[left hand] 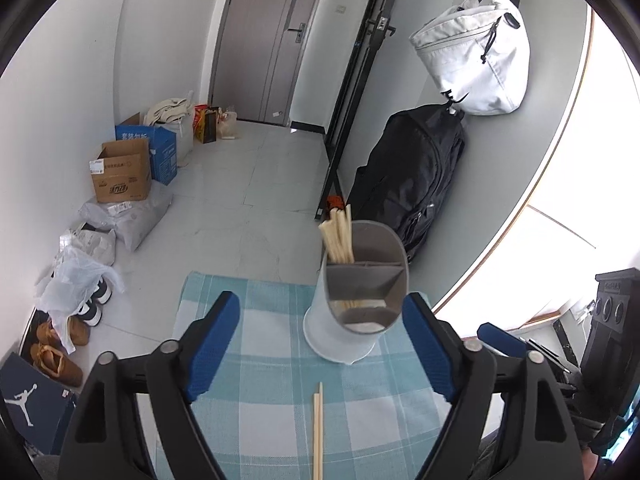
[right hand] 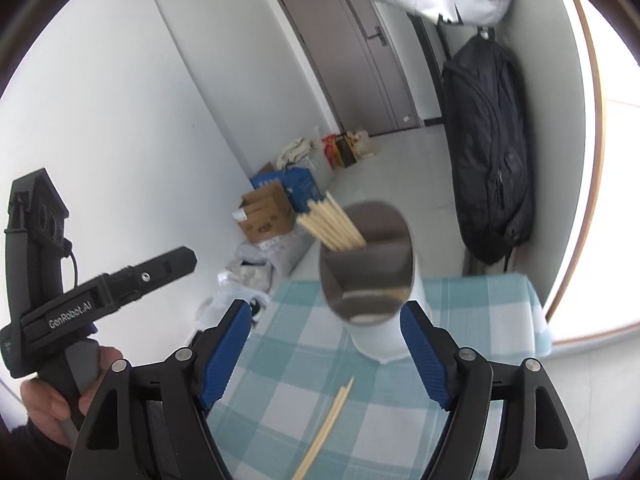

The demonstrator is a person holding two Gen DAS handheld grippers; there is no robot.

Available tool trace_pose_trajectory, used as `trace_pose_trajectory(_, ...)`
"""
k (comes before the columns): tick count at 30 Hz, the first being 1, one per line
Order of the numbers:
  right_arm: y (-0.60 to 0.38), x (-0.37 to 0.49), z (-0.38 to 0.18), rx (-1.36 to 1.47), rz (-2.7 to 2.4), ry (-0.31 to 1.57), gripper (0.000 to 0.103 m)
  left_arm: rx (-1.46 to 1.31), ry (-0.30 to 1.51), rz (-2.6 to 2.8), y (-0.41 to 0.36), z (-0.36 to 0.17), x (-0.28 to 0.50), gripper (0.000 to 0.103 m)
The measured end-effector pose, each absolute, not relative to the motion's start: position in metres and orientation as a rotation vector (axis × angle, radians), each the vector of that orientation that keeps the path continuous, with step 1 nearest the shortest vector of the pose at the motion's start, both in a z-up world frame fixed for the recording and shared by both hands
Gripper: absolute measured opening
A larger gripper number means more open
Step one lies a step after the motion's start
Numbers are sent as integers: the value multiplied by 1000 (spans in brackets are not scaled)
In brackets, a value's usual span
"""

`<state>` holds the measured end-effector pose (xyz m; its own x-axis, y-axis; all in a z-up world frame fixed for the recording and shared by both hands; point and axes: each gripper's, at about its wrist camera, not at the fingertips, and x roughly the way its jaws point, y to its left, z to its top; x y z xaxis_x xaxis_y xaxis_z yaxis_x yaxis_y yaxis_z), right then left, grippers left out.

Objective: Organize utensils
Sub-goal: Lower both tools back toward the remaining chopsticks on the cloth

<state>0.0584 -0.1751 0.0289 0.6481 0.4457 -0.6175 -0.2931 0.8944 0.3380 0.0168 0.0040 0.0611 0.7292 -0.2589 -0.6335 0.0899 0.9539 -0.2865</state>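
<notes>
A white utensil holder point(left hand: 352, 332) with grey inner dividers stands on the blue-checked cloth point(left hand: 272, 412); several pale wooden chopsticks point(left hand: 340, 236) lean in its far compartment. A loose pair of chopsticks point(left hand: 318, 432) lies flat on the cloth, between the fingers of my left gripper point(left hand: 320, 320), which is open and holds nothing. In the right wrist view the same holder point(right hand: 380, 328) and its chopsticks point(right hand: 332, 224) stand ahead. The loose pair point(right hand: 326, 428) lies slanted below my right gripper point(right hand: 326, 320), open and empty.
A black backpack point(left hand: 412, 184) and a white bag point(left hand: 476, 56) hang on the right wall. Cardboard boxes point(left hand: 120, 176), plastic bags and shoes point(left hand: 60, 348) line the floor at left. A hand point(right hand: 60, 392) holds the other gripper's handle at left. The cloth's far edge lies just behind the holder.
</notes>
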Motion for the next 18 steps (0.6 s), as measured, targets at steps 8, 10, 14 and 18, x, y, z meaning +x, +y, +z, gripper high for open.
trace_pose_trajectory(8, -159, 60, -29, 171, 402, 927, 80, -333, 794, -111, 34, 14, 19, 82)
trace_pose_trajectory(10, -154, 65, -46, 176, 396, 979, 80, -347, 819, -90, 40, 1, 21, 82)
trace_pose_trajectory(14, -144, 79, -70, 181, 380, 1068, 80, -338, 849, -60, 49, -18, 23, 82)
trace_pose_trajectory(18, -136, 101, -96, 245, 339, 1184, 58, -333, 870, -32, 58, -31, 22, 82)
